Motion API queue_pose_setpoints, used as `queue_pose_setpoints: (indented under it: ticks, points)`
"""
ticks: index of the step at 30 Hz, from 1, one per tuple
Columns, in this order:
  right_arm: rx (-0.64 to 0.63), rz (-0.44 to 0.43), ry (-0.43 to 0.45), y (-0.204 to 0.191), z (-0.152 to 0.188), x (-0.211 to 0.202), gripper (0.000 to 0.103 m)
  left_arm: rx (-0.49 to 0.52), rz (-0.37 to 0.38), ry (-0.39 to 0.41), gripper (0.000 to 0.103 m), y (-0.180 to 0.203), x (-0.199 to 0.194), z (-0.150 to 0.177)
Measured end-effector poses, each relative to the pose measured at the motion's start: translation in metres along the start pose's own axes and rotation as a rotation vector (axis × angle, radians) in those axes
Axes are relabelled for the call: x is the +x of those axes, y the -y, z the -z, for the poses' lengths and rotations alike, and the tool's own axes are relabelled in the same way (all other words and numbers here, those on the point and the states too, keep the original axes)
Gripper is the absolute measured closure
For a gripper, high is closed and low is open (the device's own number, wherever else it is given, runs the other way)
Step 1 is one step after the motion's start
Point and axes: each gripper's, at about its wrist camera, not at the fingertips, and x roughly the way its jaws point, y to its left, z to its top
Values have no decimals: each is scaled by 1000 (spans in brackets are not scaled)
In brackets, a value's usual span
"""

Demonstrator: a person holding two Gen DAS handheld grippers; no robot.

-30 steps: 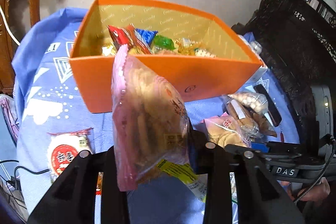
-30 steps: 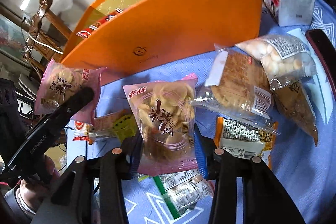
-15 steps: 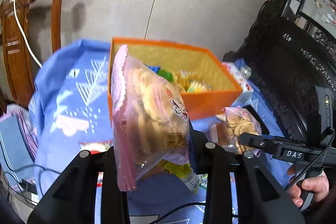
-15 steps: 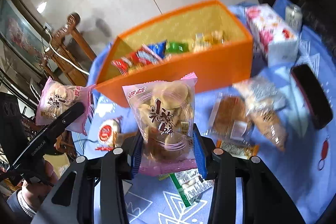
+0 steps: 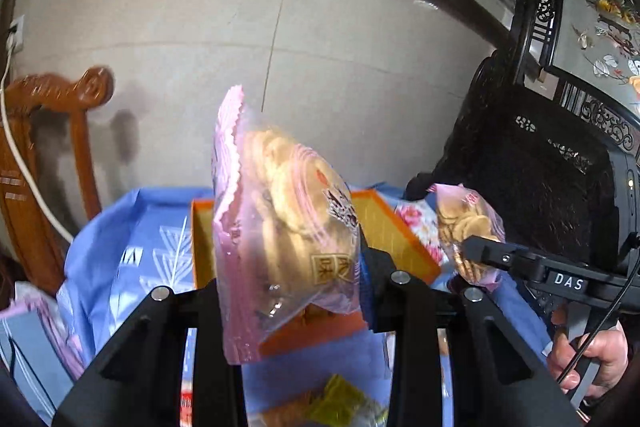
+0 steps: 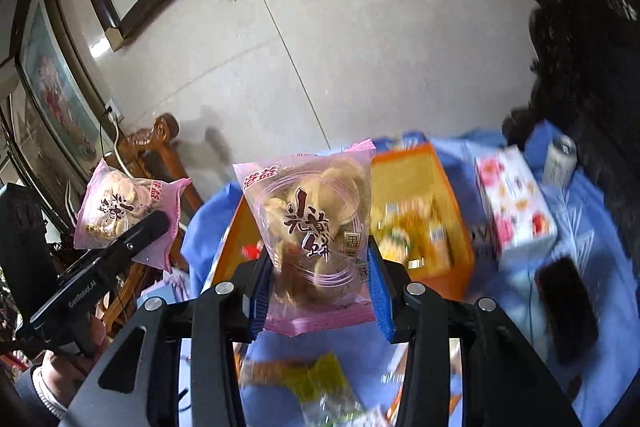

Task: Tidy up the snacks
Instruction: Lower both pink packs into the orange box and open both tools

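My left gripper (image 5: 292, 291) is shut on a pink cookie bag (image 5: 280, 227), held high and edge-on above the table. My right gripper (image 6: 316, 287) is shut on a second pink cookie bag (image 6: 312, 227), its printed face toward the camera. Each bag also shows in the other view: the right one (image 5: 466, 227) at the right of the left wrist view, the left one (image 6: 124, 203) at the left of the right wrist view. Below both sits the orange box (image 6: 420, 187), open-topped with several wrapped snacks inside; in the left wrist view the orange box (image 5: 396, 231) is mostly hidden behind the bag.
A blue cloth (image 6: 580, 227) covers the table. A floral tissue box (image 6: 516, 203), a can (image 6: 560, 159) and a dark phone (image 6: 568, 311) lie at the right. A yellow-green packet (image 6: 316, 379) lies below the grippers. A carved wooden chair (image 5: 44, 163) stands left, dark furniture (image 5: 532, 187) right.
Both grippers have risen well above the table with their bags, tilting upward so more wall shows. The orange box now looks smaller and lower in both views.
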Motion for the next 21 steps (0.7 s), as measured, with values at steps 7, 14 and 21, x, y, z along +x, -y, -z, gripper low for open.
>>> queue_pose_setpoints:
  ticks: [7,14,21]
  points:
    - [-18,0,10,2,-33,32,60,26,6,11,71,1,40,-30]
    - [-30,55,16,9,-51,60,19,11,-160,12,4,-6,72,-45]
    - [-30,59,51,13,-45,42,14,-8,-161,34,4,-14,58,-39]
